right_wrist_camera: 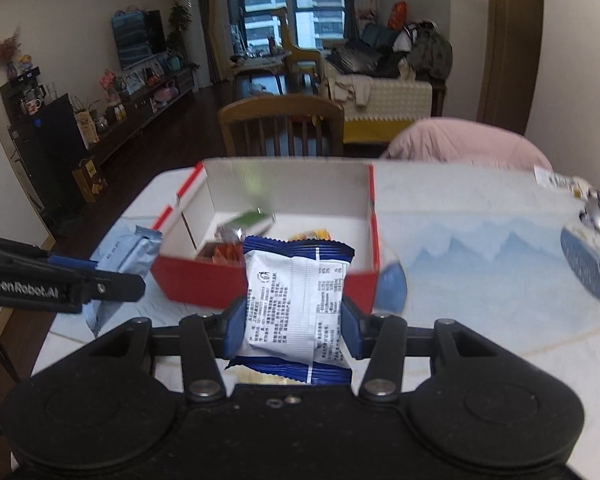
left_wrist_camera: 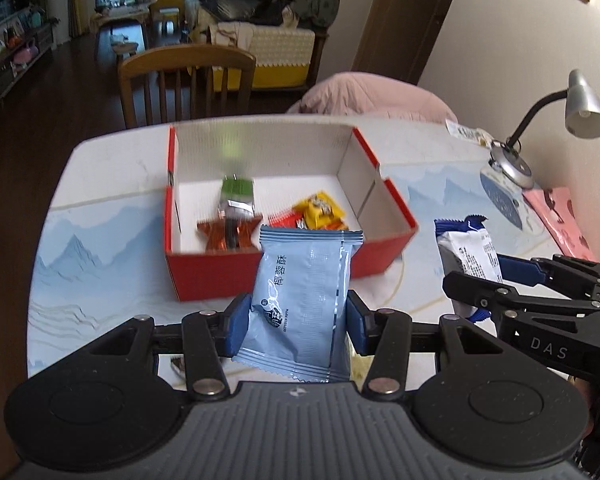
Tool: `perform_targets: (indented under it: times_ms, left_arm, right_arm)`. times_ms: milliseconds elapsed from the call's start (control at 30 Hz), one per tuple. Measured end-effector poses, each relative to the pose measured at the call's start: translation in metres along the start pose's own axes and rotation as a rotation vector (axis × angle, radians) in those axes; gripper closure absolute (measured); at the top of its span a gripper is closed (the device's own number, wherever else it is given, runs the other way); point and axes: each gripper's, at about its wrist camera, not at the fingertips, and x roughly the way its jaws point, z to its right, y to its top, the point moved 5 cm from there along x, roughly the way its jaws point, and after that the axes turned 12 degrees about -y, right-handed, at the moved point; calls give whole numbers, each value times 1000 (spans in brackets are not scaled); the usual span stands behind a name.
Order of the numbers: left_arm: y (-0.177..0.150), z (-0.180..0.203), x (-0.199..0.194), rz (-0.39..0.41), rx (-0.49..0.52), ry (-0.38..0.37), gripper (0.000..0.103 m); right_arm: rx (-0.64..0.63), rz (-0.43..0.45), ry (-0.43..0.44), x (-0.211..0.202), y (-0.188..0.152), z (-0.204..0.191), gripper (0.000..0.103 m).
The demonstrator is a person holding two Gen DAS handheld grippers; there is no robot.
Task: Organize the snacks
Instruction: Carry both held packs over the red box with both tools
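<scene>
Snacks are observed in two places: held in the grippers and lying in a red box (left_wrist_camera: 204, 268). A pale blue packet (left_wrist_camera: 304, 300) is clamped between the blue pads of the left gripper (left_wrist_camera: 298, 320) at the lower centre of the left wrist view, standing upright with its sealed top edge overlapping the near wall of the box. A white packet with dark blue ends (right_wrist_camera: 294, 308) is clamped in the same manner by the right gripper (right_wrist_camera: 294, 326) at the lower centre of the right wrist view, printed side facing the camera. Each gripper is also seen from the other's camera: the right one with its packet at the right edge of the left view, the left one with its packet at the left edge of the right view.

The box is placed on a table (left_wrist_camera: 100, 264) covered with a blue mountain pattern, at the centre of both views, beyond the held packets. Inside it, a green packet (left_wrist_camera: 238, 190), an orange-brown wrapped piece (left_wrist_camera: 216, 234), a red packet (left_wrist_camera: 284, 220) and a yellow packet (left_wrist_camera: 320, 210) are noted on the white floor. A silver desk lamp (left_wrist_camera: 584, 106) is recorded at the upper right of the left view, and a wooden chair (left_wrist_camera: 188, 80) beyond the table's far edge.
</scene>
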Motion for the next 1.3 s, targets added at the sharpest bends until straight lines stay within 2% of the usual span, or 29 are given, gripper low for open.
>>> perform_targets:
  times_ms: [367,767,967,1300]
  left_arm:
    - [48,-10,12,33,3,63,54]
    - [90,-44,54,-8,-18,178,54]
    - [101,-54,80,-44,-2,224,54]
    - [99,-73,126,-140,-6,245,54]
  right_arm:
    - [-21,33,9,28,48,-3,56]
    - [-47,-19,10,83,79,-5,55]
    - [-83,-62,15,116,85,-7,55]
    - [-120,-168,31,168,71,-15,55]
